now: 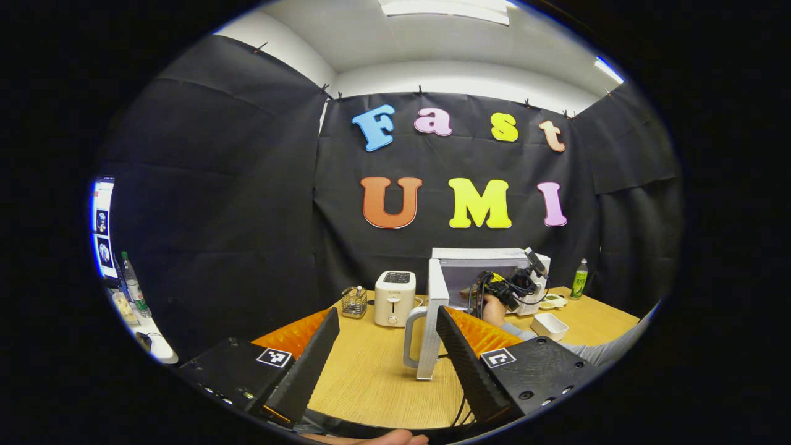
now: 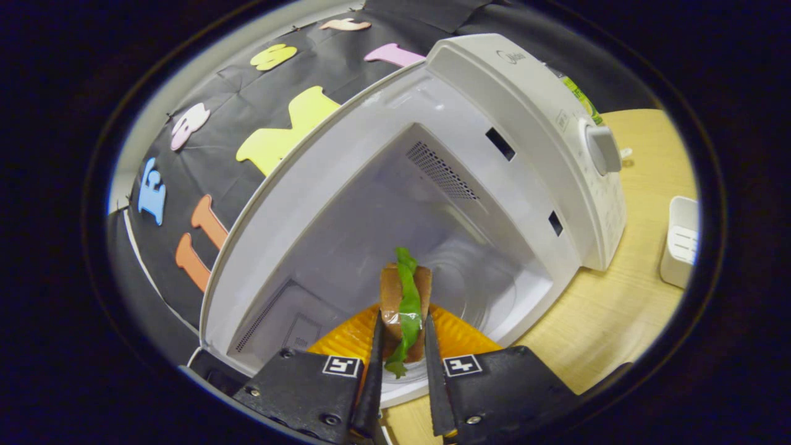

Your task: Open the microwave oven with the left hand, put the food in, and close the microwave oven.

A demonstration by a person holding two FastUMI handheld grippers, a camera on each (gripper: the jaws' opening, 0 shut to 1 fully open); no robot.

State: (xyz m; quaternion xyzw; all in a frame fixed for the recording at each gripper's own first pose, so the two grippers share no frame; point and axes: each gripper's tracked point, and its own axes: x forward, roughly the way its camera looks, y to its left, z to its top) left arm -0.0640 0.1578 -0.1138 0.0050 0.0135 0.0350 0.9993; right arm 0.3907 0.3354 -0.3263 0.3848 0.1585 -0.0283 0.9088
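On the bench (image 1: 383,377), left of the microwave (image 1: 488,272) – a toaster (image 1: 395,298); right – a bottle (image 1: 579,279); before it – a dish (image 1: 549,325).

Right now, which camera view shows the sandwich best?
The right gripper view: the sandwich sits close up between the right gripper fingers, at the microwave opening. The left gripper view shows that gripper far off, with the food too small to make out.

The bench (image 1: 377,371) looked like pale wood with a fine grain and a matt finish. The microwave (image 2: 525,117) had a smooth white plastic-looking shell and a glossy white cavity. The toaster (image 1: 395,298) was smooth cream plastic. The wall cloth (image 1: 235,204) was matt black fabric. The food (image 2: 405,296) showed a dull brown bun and a shiny green leaf.
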